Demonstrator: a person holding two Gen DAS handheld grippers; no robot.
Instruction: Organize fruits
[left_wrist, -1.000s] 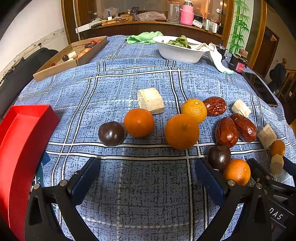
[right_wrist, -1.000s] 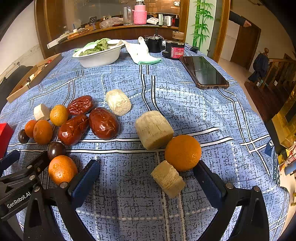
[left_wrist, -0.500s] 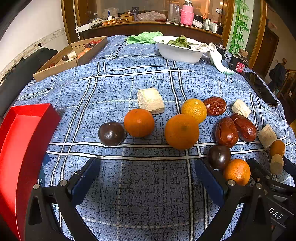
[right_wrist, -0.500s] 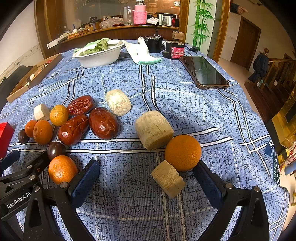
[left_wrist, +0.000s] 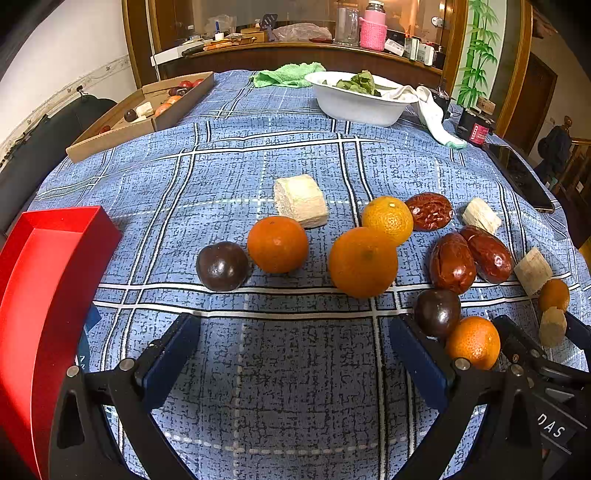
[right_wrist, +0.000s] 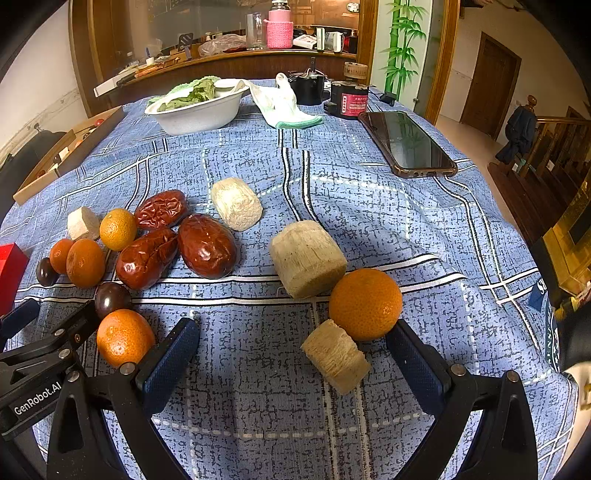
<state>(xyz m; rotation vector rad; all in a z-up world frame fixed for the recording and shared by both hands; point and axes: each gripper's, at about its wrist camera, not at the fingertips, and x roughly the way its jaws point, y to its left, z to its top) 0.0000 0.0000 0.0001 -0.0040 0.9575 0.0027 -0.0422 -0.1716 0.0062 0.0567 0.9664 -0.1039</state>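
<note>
**Both grippers spread, nothing picked yet**

I held my left gripper (left_wrist: 295, 354) low over the blue checked tablecloth (left_wrist: 295, 406) with its fingers spread wide and empty. My right gripper (right_wrist: 291, 358) hung the same way, apart and gripping nothing. The fruit lay loose across the cloth: a dark plum (left_wrist: 222, 266) just beside an orange (left_wrist: 277, 244) ahead of my left fingers, a bigger orange (left_wrist: 363, 262) near the middle, and three red dates (right_wrist: 207, 245) further right. Ahead of my right fingers sat a pale cut chunk (right_wrist: 336, 356) touching another orange (right_wrist: 365, 303). The red tray (left_wrist: 44, 280) stood at my far left, seemingly the place to sort into.

I judged the plum the sensible first pick, being nearest the tray. To do it well I needed to centre it between the pads, come down level, and close gently, since round glossy fruit would roll or squirt out sideways.
</note>
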